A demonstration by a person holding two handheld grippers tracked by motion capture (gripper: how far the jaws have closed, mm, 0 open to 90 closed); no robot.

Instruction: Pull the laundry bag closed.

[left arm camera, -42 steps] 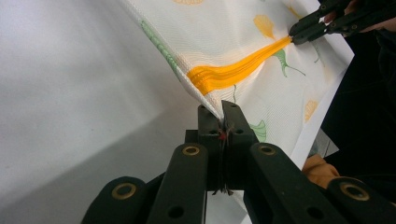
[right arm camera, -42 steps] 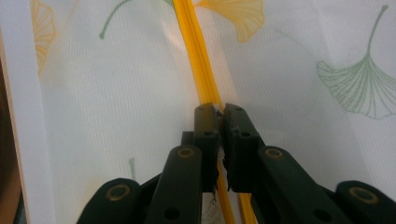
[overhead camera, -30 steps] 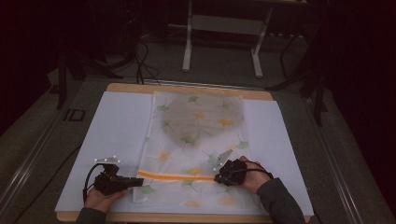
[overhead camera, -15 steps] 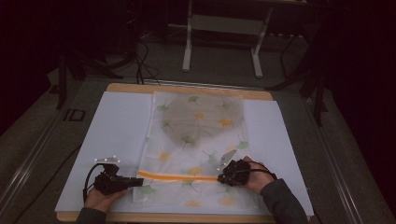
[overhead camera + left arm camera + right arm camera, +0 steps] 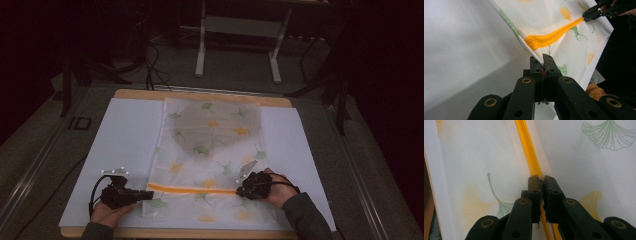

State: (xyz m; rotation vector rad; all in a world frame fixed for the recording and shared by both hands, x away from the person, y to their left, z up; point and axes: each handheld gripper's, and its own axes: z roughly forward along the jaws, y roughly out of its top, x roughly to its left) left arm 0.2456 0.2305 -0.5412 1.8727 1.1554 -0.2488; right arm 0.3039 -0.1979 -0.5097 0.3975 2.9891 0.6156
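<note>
Dim room, dark floor, a metal stand beyond the far edge; white-covered tabletop carries a sheer cloth printed with green and yellow leaves, lying lengthwise away from the person.

Left: left gripper sits at the cloth's near-left edge, jaws closed on the fabric right where the orange band begins; in the left gripper view the fabric rises from the tabletop into the pinch.

Middle: band runs straight across the cloth, left to right, parallel to the near tabletop edge, drawn taut between both grips.

Right: right gripper is clamped on the band itself, inboard of the cloth's right edge. Right gripper view has the band leading straight ahead from the closed jaws.

Judgement: the fold line is this band; both hands lift together.
</note>
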